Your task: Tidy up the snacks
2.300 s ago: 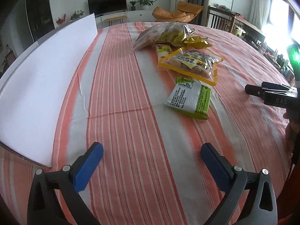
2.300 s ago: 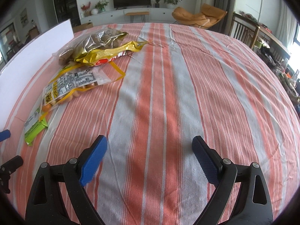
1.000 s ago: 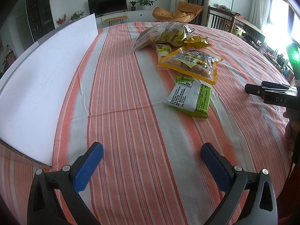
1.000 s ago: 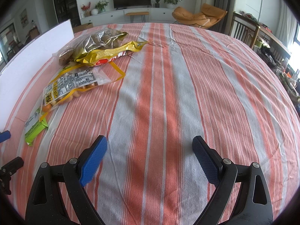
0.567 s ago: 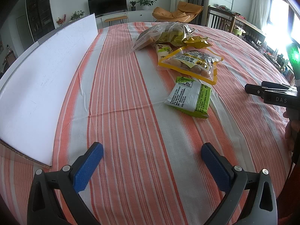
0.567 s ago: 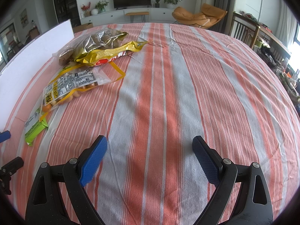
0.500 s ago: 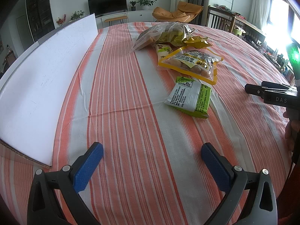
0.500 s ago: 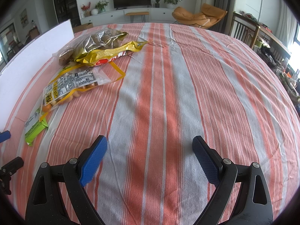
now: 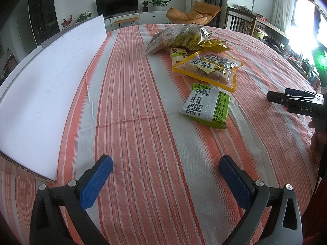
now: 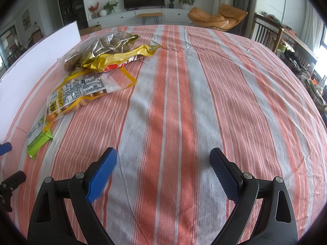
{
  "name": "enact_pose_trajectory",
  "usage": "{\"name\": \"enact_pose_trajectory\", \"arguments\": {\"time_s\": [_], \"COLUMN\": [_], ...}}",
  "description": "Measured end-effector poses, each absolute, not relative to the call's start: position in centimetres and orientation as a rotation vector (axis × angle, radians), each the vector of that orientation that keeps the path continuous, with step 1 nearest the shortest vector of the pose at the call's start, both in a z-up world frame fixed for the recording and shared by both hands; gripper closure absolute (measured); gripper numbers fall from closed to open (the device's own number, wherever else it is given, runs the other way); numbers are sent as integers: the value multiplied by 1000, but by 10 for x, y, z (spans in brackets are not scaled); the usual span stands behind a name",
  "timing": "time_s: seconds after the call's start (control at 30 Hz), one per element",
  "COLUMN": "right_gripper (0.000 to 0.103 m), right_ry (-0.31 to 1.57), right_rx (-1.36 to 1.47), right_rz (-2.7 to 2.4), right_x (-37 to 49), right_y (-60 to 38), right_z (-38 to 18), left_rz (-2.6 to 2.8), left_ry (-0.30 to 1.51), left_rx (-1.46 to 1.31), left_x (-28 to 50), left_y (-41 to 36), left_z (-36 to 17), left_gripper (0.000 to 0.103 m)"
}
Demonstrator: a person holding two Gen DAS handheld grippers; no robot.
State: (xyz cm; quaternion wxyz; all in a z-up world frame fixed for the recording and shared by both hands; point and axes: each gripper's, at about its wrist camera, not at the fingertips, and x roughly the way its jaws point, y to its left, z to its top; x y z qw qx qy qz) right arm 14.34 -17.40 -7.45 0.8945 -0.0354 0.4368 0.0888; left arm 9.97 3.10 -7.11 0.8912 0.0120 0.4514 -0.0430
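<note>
Hovering low over the striped tablecloth, the left gripper has its blue pads spread wide and holds nothing; the right gripper is wide apart too and holds nothing. Snacks lie in a loose row ahead: a green and white packet nearest, then a yellow-edged bag of round snacks just touching it, then a clear crinkly bag with a gold wrapper beside it. A white board lies flat along the left side, well apart from the snacks; nothing sits between the grippers and the packets.
</note>
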Motion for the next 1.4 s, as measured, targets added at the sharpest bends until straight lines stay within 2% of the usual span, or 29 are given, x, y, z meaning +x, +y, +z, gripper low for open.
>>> {"name": "enact_pose_trajectory", "arguments": {"time_s": [0.3,0.5,0.67,0.7,0.73,0.77,0.8,0.93,1.23,1.27,1.4], "right_gripper": [9,9,9,9,9,9,9,9,8,8,8], "right_ry": [906,906,906,906,906,906,906,906,906,906,906], "right_rx": [-73,-73,-73,-73,-73,-73,-72,-73,-72,-72,-72], "right_rz": [184,184,184,184,184,184,184,184,183,183,183], "right_x": [143,143,143,143,143,143,143,143,143,143,143], "right_y": [-174,-174,-174,-174,-174,-174,-174,-174,-174,-174,-174], "right_z": [-75,-75,-74,-75,-74,-75,-74,-75,-74,-74,-74], "left_rz": [-124,-248,-303,-304,-311,-326,-333,-327,-38,-22,-11], "left_ry": [917,938,967,976,999,1036,1065,1065,963,966,928], "left_rx": [-39,-203,52,79,82,68,53,29,-86,-101,-100], "left_x": [95,102,143,153,163,174,180,175,145,148,144], "left_y": [40,48,5,-2,-6,-9,-10,-5,61,66,68], "left_z": [-68,-55,-41,-41,-43,-47,-50,-51,-50,-54,-65], "left_gripper": [0,0,2,11,26,34,48,51,49,47,14]}}
